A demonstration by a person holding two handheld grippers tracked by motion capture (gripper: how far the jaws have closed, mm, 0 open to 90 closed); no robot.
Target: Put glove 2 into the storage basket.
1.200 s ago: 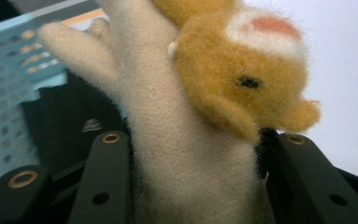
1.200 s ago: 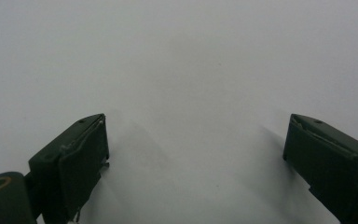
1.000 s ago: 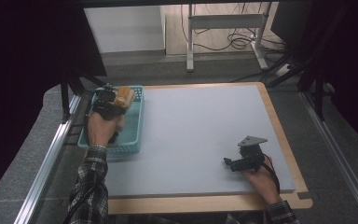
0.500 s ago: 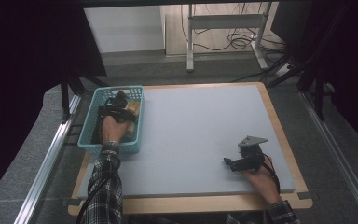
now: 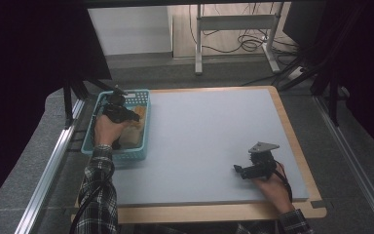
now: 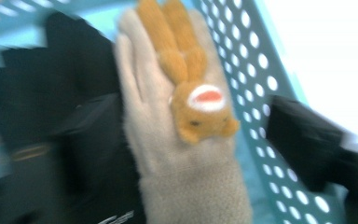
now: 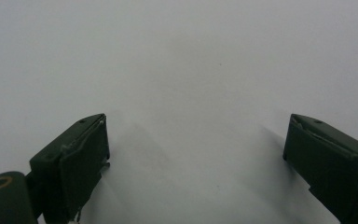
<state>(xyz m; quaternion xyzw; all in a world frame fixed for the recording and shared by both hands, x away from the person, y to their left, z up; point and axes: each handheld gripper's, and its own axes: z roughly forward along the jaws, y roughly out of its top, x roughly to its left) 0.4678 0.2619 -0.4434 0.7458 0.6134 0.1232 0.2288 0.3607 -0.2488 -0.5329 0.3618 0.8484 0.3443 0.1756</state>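
Over at the left edge of the table (image 5: 209, 141), the left tongs (image 5: 126, 117) are down inside the teal basket (image 5: 143, 97), right above a beige fleece glove (image 6: 182, 154) with a little orange plush animal (image 6: 193, 88) sewn on it. Looks to me like the drop-off step: the glove is lying in the basket, next to something black (image 6: 65, 116) that could be another glove, hard to say. The left tongs have just been opening, and in the left gripper view the jaws sit spread on either side of the glove without pinching it, so I'd call that released. That view is pretty smeared though, so don't quote me on whether a pad still brushes the fleece. Next move is probably just lifting straight up out of the basket without snagging the fleece or catching the perforated wall, which is close on one side. The right tongs (image 5: 238, 169) are parked near the front right of the table, jaws wide apart with nothing between them, just bare grey surface in the right gripper view. Funny thing is the high view only gives you a beige blob under the hand, while the left gripper view is what shows the plush face and the basket's holes.
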